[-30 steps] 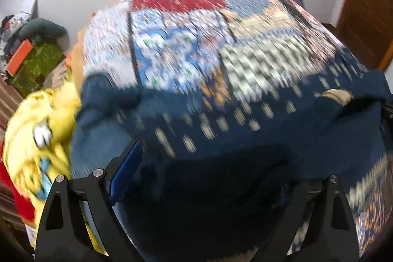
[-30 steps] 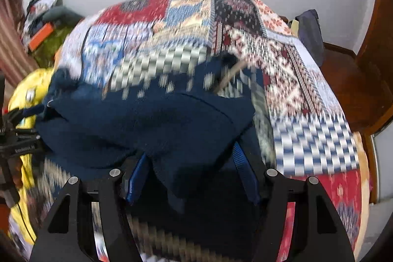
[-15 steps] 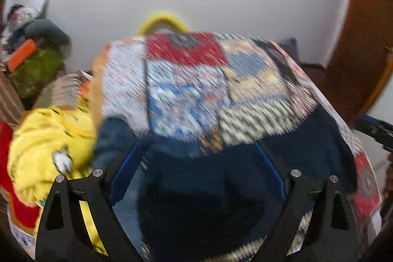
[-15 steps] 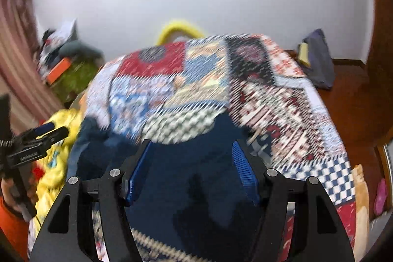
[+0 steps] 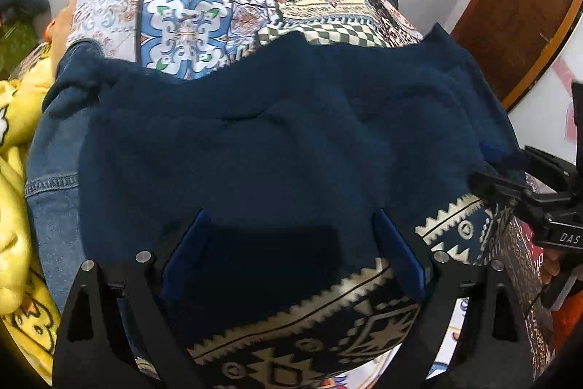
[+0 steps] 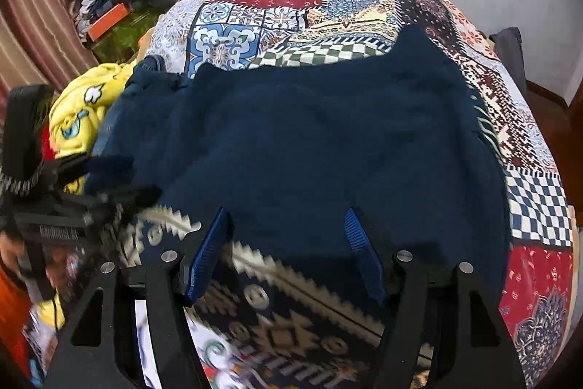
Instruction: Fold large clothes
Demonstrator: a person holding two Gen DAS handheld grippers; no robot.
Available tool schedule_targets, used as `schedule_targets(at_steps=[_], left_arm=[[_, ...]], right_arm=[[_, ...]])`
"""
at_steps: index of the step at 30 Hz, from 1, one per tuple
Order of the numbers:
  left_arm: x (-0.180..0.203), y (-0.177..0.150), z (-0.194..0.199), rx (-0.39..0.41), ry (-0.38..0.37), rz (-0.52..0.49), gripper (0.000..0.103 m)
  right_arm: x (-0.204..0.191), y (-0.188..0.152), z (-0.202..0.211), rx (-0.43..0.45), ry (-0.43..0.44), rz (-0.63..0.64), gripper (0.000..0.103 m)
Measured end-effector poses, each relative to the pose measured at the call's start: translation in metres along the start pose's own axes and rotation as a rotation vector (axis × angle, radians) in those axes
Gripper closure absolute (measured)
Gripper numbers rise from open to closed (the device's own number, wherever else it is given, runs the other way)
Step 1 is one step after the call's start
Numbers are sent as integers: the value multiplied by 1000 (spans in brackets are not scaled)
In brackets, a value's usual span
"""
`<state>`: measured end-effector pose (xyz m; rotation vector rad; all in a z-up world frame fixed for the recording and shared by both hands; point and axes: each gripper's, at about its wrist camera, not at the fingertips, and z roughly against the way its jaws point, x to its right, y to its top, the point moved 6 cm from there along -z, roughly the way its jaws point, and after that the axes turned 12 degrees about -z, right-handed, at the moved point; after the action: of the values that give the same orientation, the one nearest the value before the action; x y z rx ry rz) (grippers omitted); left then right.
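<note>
The navy garment [image 5: 277,133] lies spread on the patchwork bed [image 5: 204,20] — soft, thick, floppy. My fingers [image 5: 191,236] on both sides gape, released; I'd pinch its far corners.

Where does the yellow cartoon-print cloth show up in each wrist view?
Left wrist view: the yellow cartoon-print cloth runs down the far left edge, left of the denim garment.
Right wrist view: it lies at middle left, beyond the left hand-held gripper, left of the navy garment.
Shared landmark: the blue-and-white floral patch of the patchwork bedspread.
</note>
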<state>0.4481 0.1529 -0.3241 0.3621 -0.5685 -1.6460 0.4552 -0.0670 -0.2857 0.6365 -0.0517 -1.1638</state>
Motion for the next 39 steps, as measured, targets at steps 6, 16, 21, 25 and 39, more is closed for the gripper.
schedule_targets(at_steps=[6, 16, 21, 25, 39], left_arm=[[-32, -35, 11, -29, 136, -4, 11], [-104, -110, 61, -98, 352, 175, 11], [-121, -124, 109, -18, 346, 317, 11], [-108, -128, 126, 43, 212, 406, 11], [-42, -119, 44, 113, -328, 703, 18]], right_arm=[[34, -10, 16, 4, -72, 11, 36], [115, -34, 57, -5, -208, -238, 32], [129, -41, 89, 24, -157, -334, 32], [123, -44, 113, 70, -143, -330, 30], [88, -52, 116, 73, -108, -246, 30]])
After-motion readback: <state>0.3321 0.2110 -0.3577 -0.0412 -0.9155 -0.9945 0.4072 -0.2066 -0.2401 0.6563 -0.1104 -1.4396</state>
